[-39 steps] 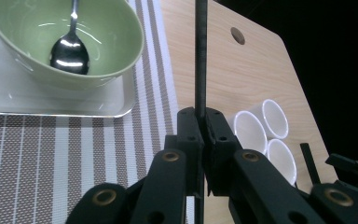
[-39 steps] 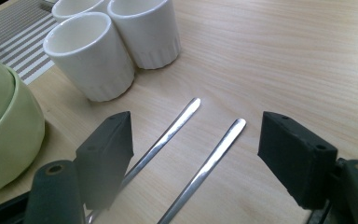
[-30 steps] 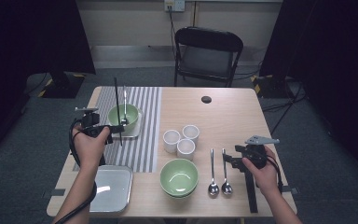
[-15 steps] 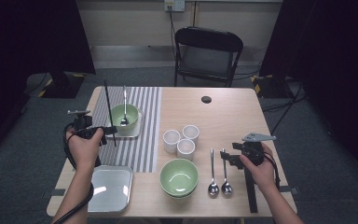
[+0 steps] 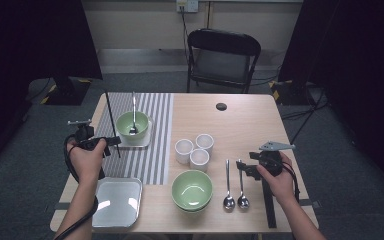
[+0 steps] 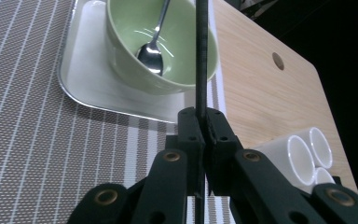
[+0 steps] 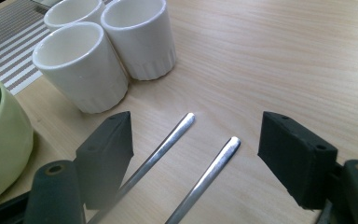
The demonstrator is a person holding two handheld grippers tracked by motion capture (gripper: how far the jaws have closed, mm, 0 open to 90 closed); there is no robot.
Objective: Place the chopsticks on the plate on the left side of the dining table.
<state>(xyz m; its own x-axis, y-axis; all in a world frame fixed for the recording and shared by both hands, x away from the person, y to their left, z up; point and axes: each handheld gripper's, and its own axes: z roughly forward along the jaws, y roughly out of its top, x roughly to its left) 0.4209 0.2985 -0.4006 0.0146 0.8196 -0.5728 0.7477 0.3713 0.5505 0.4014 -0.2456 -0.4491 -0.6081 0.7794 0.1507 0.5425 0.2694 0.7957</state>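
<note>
My left gripper (image 5: 116, 141) is at the left edge of the striped mat (image 5: 152, 145), shut on a thin black rod (image 5: 111, 120) that rises between its pads (image 6: 200, 70). Just beyond its tips (image 6: 204, 116), a green bowl (image 6: 135, 32) with a spoon (image 6: 151, 49) in it stands on a small white tray (image 6: 81, 88). My right gripper (image 5: 242, 167) is open and low over the handles of two spoons (image 7: 168, 140) (image 7: 214, 163) lying side by side on the wood; its fingers (image 7: 107, 149) flank both handles. Three white cups (image 7: 102, 56) stand just ahead.
A second green bowl (image 5: 192, 190) sits near the front edge, left of the spoons. A metal tray (image 5: 117, 202) lies at the front left corner. A small black disc (image 5: 221, 106) rests at the back. A black folding chair (image 5: 222, 57) stands beyond the table.
My left hand has drawn left and back from over the green bowl, taking the black rod with it. The right hand has stayed put.
</note>
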